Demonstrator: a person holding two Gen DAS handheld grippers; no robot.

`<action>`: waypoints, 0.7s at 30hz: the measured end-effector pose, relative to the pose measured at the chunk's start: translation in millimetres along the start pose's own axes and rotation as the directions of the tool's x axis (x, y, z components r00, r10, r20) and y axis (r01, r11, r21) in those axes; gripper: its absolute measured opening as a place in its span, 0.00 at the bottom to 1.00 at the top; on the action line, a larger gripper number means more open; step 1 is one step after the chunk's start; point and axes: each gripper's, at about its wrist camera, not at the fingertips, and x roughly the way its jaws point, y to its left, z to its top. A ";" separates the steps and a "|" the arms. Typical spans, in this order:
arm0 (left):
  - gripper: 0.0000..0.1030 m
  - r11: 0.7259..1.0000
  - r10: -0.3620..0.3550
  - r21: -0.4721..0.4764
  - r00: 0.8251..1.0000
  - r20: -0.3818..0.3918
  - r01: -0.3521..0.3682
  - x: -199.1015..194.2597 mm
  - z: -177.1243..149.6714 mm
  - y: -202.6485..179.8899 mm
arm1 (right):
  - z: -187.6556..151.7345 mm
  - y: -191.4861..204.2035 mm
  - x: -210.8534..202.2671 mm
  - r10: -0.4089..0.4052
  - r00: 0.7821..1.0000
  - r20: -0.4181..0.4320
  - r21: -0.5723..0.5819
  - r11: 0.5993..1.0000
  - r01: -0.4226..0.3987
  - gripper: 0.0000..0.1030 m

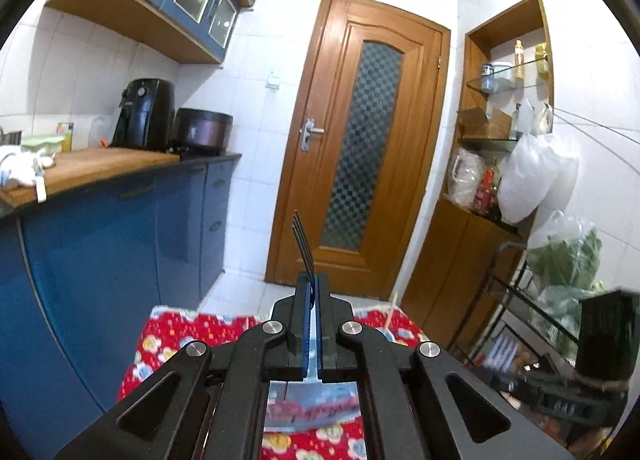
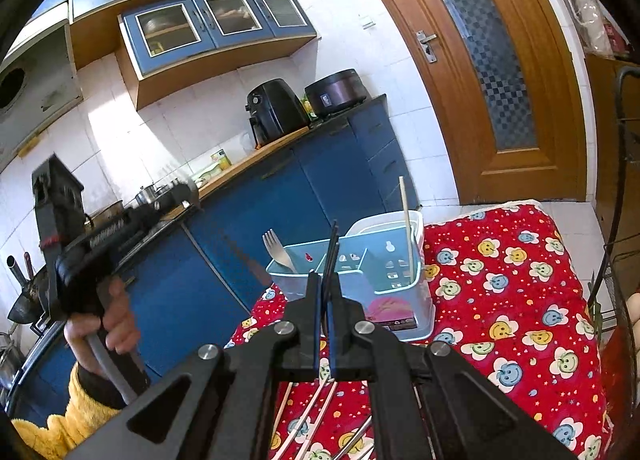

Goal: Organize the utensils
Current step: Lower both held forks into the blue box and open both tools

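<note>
Right wrist view, from the left: the person's left hand gripped the handle of the left gripper, which was raised well above the table, apparently to keep its load clear. In its own view that claw was clenched on dark chopsticks, whose tips stood up before the wooden door.

Further right sat the pale blue utensil caddy on the red flowered cloth. A fork leaned in its left compartment and a single light chopstick stood in the right one, so sorting by kind seemed under way.

In the centre, the right gripper was pinched shut on another pair of dark chopsticks, aimed toward the caddy, probably for dropping in. More pale chopsticks lay on the cloth below, waiting.
</note>
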 end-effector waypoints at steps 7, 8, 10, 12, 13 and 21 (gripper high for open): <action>0.01 1.000 0.014 0.001 1.000 -0.020 -0.014 30.0 4.1 1.5 | 3.9 -7.2 2.4 -0.006 1.000 0.001 0.010 1.000 0.006 0.03; 0.01 1.000 0.020 0.000 0.999 -0.027 -0.020 34.9 1.5 2.4 | 5.5 -7.9 2.7 -0.007 1.000 0.003 0.010 1.000 0.007 0.03; 0.01 0.999 0.032 0.003 0.999 -0.038 -0.032 43.0 -3.2 4.1 | 9.6 -8.7 3.6 -0.010 1.000 0.010 0.007 1.000 0.010 0.03; 0.01 0.999 0.040 0.006 0.998 -0.048 -0.040 50.1 -7.9 5.8 | 14.9 -8.3 4.5 -0.013 1.000 0.019 0.003 1.000 0.013 0.03; 0.01 0.999 0.042 0.006 0.998 -0.053 -0.041 53.0 -10.1 6.6 | 18.2 -7.5 5.3 -0.012 1.000 0.025 -0.001 1.000 0.012 0.03; 0.01 0.999 0.037 -0.008 0.994 -0.100 -0.038 72.4 -28.1 13.3 | 47.9 3.0 16.9 -0.024 0.997 0.070 -0.041 0.999 0.027 0.03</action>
